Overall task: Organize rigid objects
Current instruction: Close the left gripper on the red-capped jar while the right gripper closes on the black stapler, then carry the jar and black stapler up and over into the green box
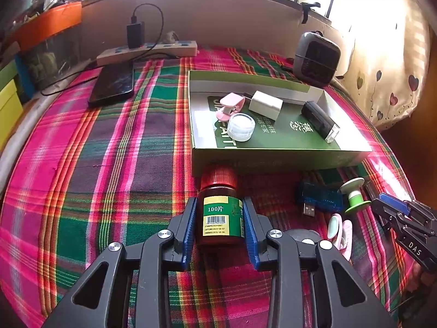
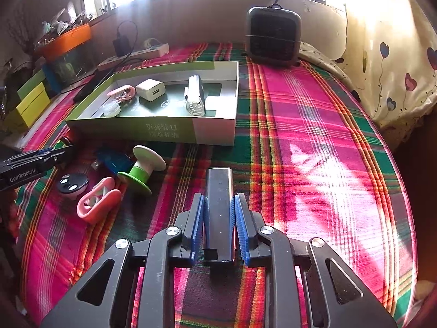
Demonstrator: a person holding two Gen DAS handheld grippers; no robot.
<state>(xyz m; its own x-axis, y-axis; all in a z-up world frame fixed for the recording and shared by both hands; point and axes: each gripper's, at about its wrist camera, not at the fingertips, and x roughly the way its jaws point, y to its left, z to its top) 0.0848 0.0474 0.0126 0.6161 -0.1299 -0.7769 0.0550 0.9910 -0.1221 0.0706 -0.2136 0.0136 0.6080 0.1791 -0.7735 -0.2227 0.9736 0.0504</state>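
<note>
My left gripper [image 1: 220,205] is shut on a brown pill bottle [image 1: 221,213] with a red cap and green label, just in front of the green cardboard box [image 1: 273,158]. My right gripper [image 2: 219,202] is shut on a dark grey flat bar [image 2: 219,213] over the plaid cloth. The box [image 2: 153,131] holds a pink clip [image 1: 230,104], a white charger [image 1: 265,105], a clear round jar [image 1: 241,127] and a black stick [image 1: 319,119]. Outside it lie a blue USB adapter [image 1: 318,196], a green-white spool [image 1: 355,195] and a pink clip [image 2: 97,199].
A phone [image 1: 113,84] and power strip [image 1: 147,50] lie at the far left, a grey heater [image 1: 315,58] behind the box. A round black-and-white gadget [image 2: 72,183] lies by the pink clip. Coloured boxes stand at the left edge, a curtain at the right.
</note>
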